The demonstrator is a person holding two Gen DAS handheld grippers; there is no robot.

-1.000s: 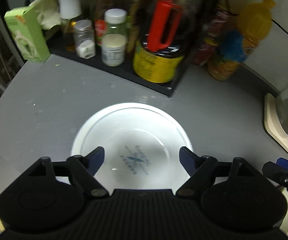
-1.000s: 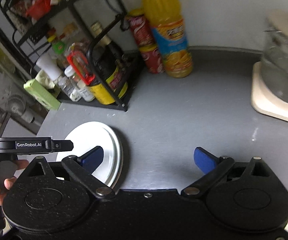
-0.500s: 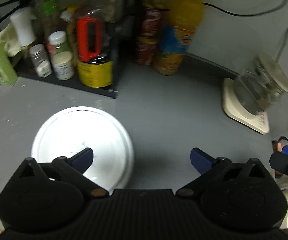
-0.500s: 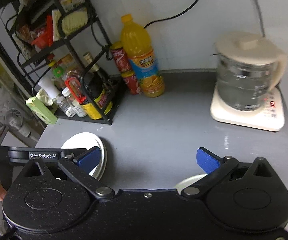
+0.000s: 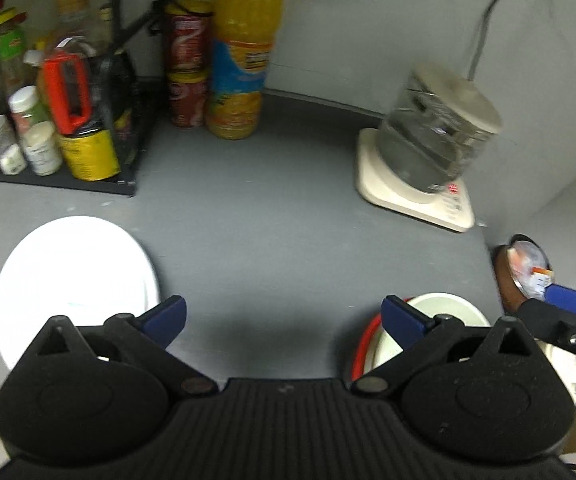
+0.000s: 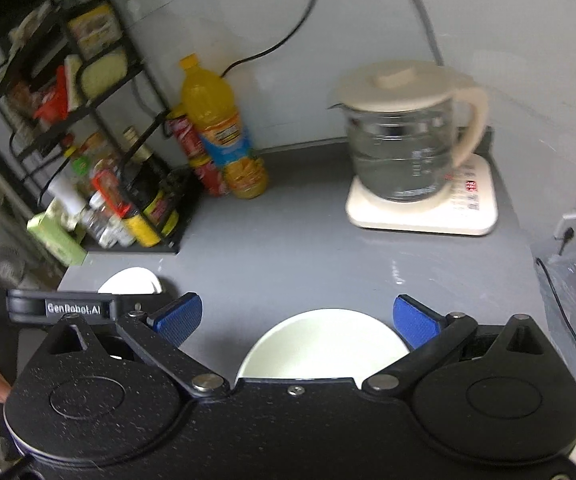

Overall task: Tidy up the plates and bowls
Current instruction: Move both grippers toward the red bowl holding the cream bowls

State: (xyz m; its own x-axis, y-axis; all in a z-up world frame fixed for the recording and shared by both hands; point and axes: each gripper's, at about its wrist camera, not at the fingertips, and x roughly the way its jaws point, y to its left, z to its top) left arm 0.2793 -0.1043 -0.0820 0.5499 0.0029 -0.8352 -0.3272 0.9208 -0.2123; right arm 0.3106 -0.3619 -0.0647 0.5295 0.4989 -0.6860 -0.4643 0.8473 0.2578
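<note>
A white plate (image 5: 71,280) lies flat on the grey counter at the left; its far edge shows in the right wrist view (image 6: 129,280). A cream bowl (image 5: 444,308) sits in a red-rimmed dish (image 5: 362,344) at the lower right of the left wrist view. The same cream bowl (image 6: 324,344) lies just under my right gripper (image 6: 296,316), which is open and empty. My left gripper (image 5: 283,316) is open and empty above bare counter between plate and bowl.
A black rack (image 6: 87,128) with jars and bottles stands at the back left. An orange juice bottle (image 5: 239,52) and red cans (image 5: 185,68) stand by the wall. A glass kettle on a cream base (image 6: 412,148) is at the back right.
Both grippers have pulled back and swung right. The white plate has slid left in the left wrist view, and the cream bowl has come into sight under the right gripper.
</note>
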